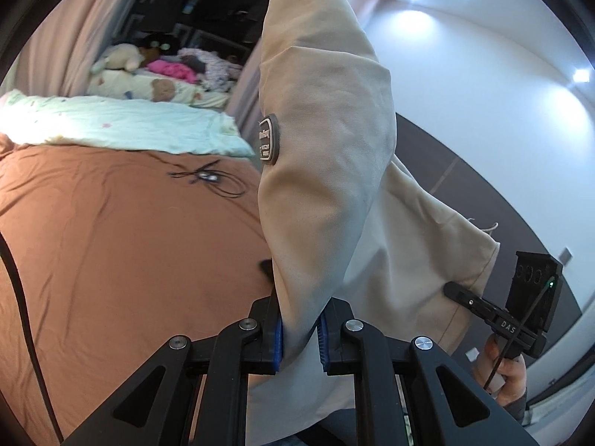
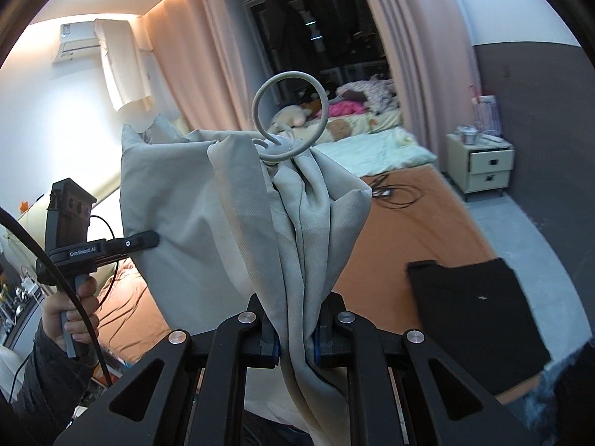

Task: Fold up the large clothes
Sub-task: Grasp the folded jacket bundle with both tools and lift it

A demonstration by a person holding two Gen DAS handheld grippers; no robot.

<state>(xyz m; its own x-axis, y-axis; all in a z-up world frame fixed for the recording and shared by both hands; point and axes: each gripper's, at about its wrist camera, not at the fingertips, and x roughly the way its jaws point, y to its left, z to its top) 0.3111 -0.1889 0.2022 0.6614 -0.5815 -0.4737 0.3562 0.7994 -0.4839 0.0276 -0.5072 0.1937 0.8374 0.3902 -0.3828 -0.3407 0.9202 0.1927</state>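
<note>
A large beige hooded garment (image 1: 327, 111) hangs in the air above the bed, a dark oval patch (image 1: 268, 139) on its sleeve. In the left wrist view my left gripper (image 1: 300, 319) is shut on a fold of it between the blue pads. In the right wrist view my right gripper (image 2: 295, 319) is shut on a bunched part of the same garment (image 2: 193, 193), and a grey drawstring (image 2: 286, 111) curls up above it. Each gripper shows in the other's view, at the cloth's edge: the right one (image 1: 452, 290) and the left one (image 2: 148, 239), each held by a hand.
Below lies a bed with a brown sheet (image 1: 111, 260), a pale quilt (image 1: 130, 122) and a loose black cable (image 1: 212, 180). A folded black garment (image 2: 476, 319) lies at the bed's near right. A cream nightstand (image 2: 479, 163) stands by the grey wall. Curtains and soft toys are at the back.
</note>
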